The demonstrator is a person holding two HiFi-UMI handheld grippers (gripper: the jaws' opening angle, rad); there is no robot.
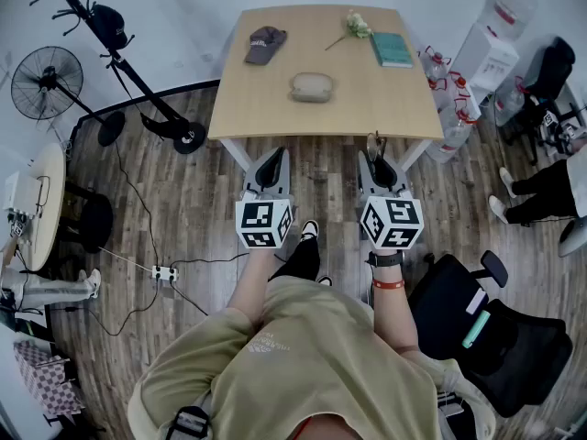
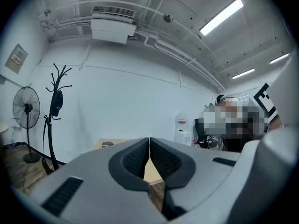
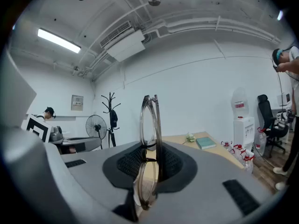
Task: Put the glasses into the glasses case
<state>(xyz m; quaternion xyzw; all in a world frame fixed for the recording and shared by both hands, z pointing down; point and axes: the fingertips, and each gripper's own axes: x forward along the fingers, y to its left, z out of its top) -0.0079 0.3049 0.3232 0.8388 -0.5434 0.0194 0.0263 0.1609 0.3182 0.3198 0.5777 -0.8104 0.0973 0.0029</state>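
Grey-rimmed glasses (image 3: 149,125) stand upright, pinched between the right gripper's (image 3: 152,158) jaws. The left gripper's (image 2: 149,149) jaws are closed on nothing.

bare tabletop (image 1: 266,108) rings the glasses case (image 1: 312,87); cap (image 1: 264,42), book (image 1: 392,49) apart.

Same scheme on both: left gripper (image 2: 149,143) and right gripper (image 3: 152,155) have light grey shells, with black ribbed pads on the fingers (image 2: 133,160). Marker cubes (image 1: 264,223) behind the fingers are white with black square patterns. Glasses (image 3: 150,120) between the right fingers: translucent grey-brown frame, clear lenses.

Ahead of the fingers:
- tabletop (image 1: 275,99): pale wood
- glasses case (image 1: 312,87): beige-grey
- cap (image 1: 265,42): dark grey
- book (image 1: 392,49): teal
- flower (image 1: 356,26): white, green stem

Floor (image 1: 183,209) under the fingers: grey-brown wood planks. Behind them: shirt (image 1: 312,356) khaki, wristband (image 1: 388,284) red, watch (image 1: 385,259) black. Chair (image 1: 500,337) right of the right fingers: black.
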